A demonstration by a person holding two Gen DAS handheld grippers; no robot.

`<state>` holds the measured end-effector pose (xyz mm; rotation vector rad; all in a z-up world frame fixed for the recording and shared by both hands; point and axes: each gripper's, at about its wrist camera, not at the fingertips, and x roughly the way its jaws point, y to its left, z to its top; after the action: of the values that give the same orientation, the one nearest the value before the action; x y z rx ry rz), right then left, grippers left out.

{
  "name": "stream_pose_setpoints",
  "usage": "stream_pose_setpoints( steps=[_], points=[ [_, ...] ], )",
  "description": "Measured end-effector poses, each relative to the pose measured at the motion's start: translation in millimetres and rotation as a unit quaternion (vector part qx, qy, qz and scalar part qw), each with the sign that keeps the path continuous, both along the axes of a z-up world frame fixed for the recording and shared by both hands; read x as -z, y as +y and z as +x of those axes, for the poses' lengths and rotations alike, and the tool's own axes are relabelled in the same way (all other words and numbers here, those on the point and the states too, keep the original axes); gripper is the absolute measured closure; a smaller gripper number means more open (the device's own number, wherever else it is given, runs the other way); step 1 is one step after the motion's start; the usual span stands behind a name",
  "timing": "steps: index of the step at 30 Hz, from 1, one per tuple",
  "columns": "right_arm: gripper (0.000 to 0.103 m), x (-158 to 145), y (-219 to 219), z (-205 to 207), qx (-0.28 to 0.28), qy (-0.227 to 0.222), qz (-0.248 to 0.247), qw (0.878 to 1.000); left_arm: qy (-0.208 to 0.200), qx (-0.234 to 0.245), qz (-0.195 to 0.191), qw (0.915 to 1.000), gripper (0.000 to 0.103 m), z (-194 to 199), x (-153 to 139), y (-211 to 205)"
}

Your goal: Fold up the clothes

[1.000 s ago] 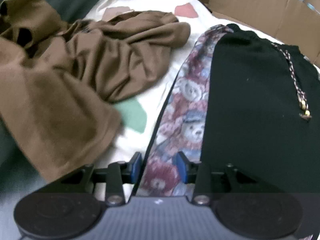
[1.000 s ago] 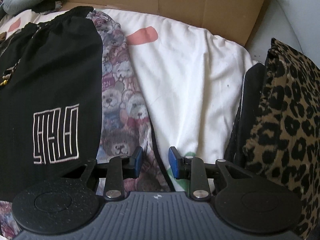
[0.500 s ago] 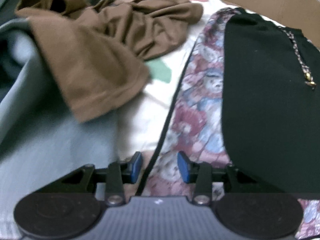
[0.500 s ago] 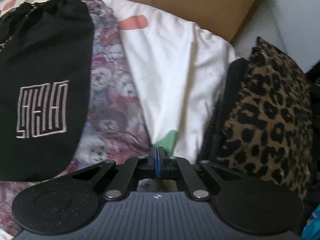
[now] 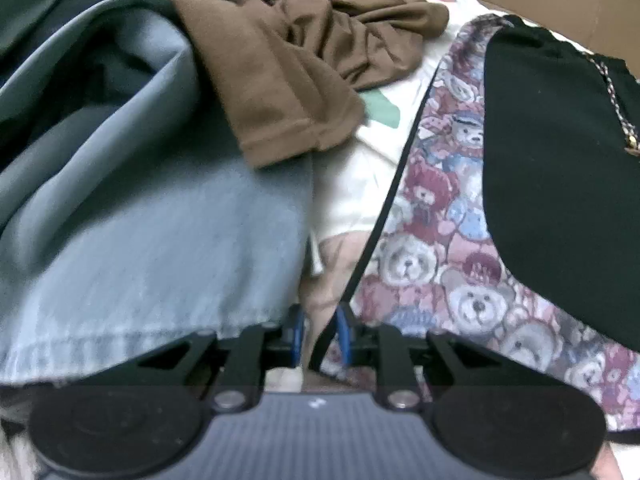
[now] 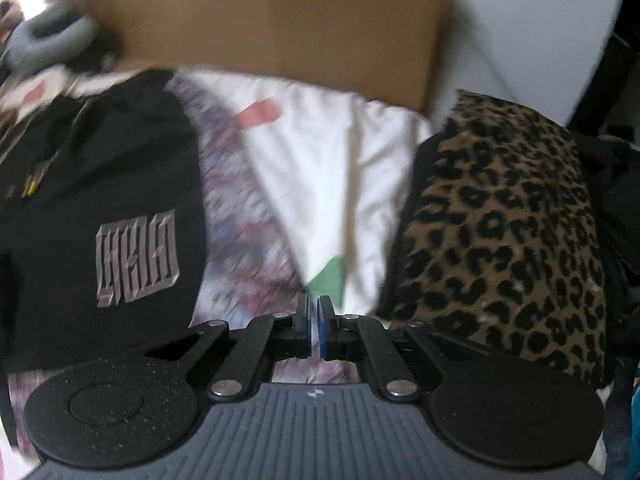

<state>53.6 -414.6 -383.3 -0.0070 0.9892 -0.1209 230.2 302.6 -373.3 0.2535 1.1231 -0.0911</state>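
**Left wrist view: two claws at the hem of the bear cloth**

Left wrist view: the left claw stands at a narrow gap, with the black-trimmed edge of the bear cloth between its pads. Left of it lie jeans, beyond them a brown shirt. Black shorts lie on the cloth ahead to the right.

The right claw is pinched almost closed on the cloth's edge (badly blurred). A leopard cushion sits right; cardboard farthest.
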Motion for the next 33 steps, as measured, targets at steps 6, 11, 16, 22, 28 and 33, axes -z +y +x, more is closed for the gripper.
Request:
stream_pose_setpoints(
  steps=[6, 11, 16, 22, 28, 33],
  points=[
    [0.097, 19.1, 8.6, -4.7, -0.011, 0.018, -0.013, 1.000, 0.005, -0.016, -0.006, 0.9998, 0.074, -16.1, -7.2, 10.1],
    [0.094, 31.7, 2.7, -15.5, 0.003, 0.048, -0.013, 0.999, 0.001, -0.013, -0.014, 0.9998, 0.065, -24.5, -16.0, 7.5],
    [0.094, 31.9, 1.2, -33.9, 0.015, 0.075, -0.013, 0.997, -0.009, -0.012, -0.034, 0.9993, 0.057, -29.9, -28.9, 9.8],
    [0.091, 8.3, 1.4, -49.1, 0.041, 0.075, -0.015, 0.996, -0.009, -0.018, -0.056, 0.9982, 0.055, -39.7, -35.3, 18.7],
    [0.074, -15.0, 3.2, -55.0, 0.063, 0.069, -0.017, 0.995, -0.004, -0.046, -0.088, 0.9951, 0.055, -48.0, -30.5, 31.7],
    [0.066, -28.9, 7.3, -54.0, 0.090, 0.073, -0.014, 0.993, -0.017, -0.054, -0.105, 0.9929, 0.055, -52.7, -25.6, 39.2]
  ],
)
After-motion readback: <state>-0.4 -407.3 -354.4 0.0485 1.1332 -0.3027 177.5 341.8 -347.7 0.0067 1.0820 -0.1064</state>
